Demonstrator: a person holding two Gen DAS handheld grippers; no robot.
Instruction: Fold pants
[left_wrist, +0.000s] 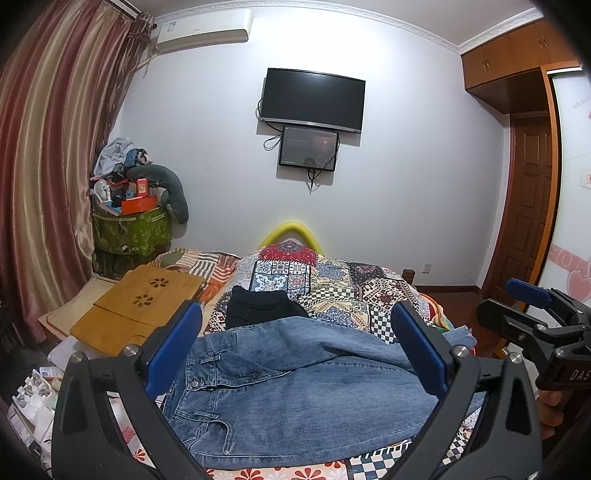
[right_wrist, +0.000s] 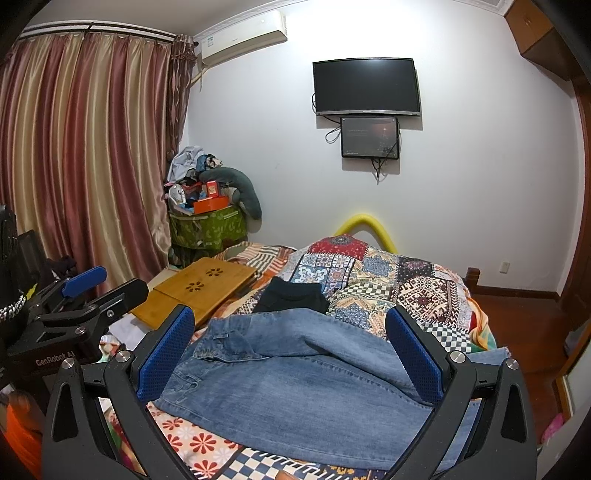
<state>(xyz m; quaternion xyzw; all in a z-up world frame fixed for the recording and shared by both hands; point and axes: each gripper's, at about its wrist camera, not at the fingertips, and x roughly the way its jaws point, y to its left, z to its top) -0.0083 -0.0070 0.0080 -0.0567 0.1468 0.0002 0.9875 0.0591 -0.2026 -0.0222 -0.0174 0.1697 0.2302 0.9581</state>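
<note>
The left gripper (left_wrist: 295, 347) is held above the bed, with its two blue-padded fingers (left_wrist: 171, 349) wide apart and nothing between them. Under it a pair of blue jeans (left_wrist: 295, 398) lies across the patchwork quilt (left_wrist: 332, 280), with the waistband and pocket on the left side and the legs going to the right. One leg lies over the other one. A folded black garment (left_wrist: 258, 306) lies just behind the jeans and touches them. A bamboo lap tray (left_wrist: 144, 306) rests on the left side of the bed. The right gripper (left_wrist: 535, 314) is at the right edge, clear of the jeans; its fingers are spread.
</note>
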